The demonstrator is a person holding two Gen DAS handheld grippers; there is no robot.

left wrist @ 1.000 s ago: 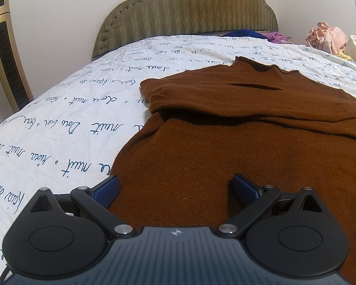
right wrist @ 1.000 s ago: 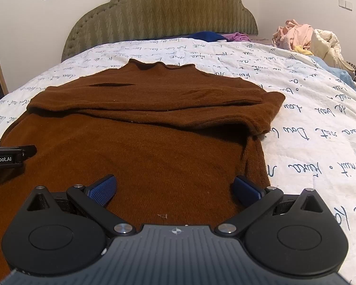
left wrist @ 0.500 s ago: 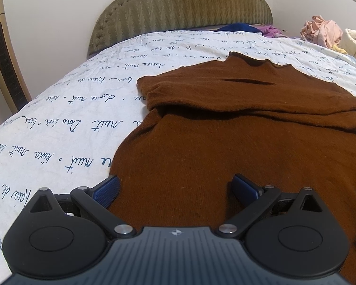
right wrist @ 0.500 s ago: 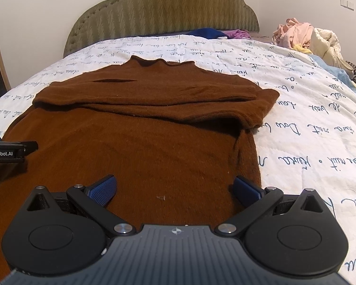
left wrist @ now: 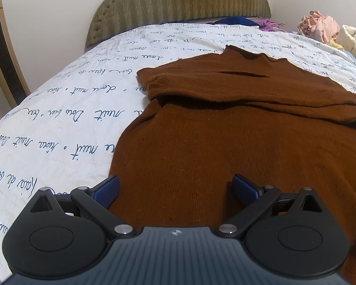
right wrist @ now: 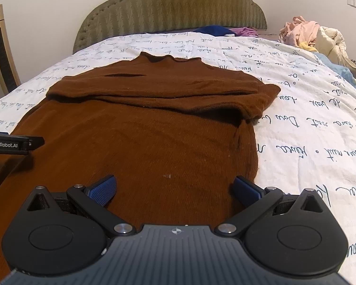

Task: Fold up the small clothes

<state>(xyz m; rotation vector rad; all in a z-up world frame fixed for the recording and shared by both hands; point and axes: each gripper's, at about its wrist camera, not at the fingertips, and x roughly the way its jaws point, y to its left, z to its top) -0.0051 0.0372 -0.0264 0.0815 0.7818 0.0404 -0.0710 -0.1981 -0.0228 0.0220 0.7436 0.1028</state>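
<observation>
Sweater [left wrist: 237,142] is laid flat on the white quilt [left wrist: 66,109], brown knit spread neck-away toward the headboard [right wrist: 168,9], and both sleeves are seen already crossed over the chest in a band across the upper part. Lower body, though, is not yet folded, so the step in hand is judged to be the bottom fold: hem to be brought up toward the collar.

Left gripper [left wrist: 175,191] is held low over the near left part of the knit, jaws spread wide, nothing between the blue pads [left wrist: 105,191]. Right gripper [right wrist: 174,190] is poised the same way over the near right part, jaws likewise wide apart and empty, the garment's right edge lying just beside its outer finger. From the right view, the tip of the left tool is glimpsed at the far left edge, over the fabric.

Hem itself is hidden under the gripper bodies, so its exact line cannot be told. What is called for next, by this reading: each corner of the hem to be pinched through both layers, then lifted evenly and carried forward together, so the knit is not dragged or skewed. Loose clothes [right wrist: 306,33] are piled well apart at the far right.
</observation>
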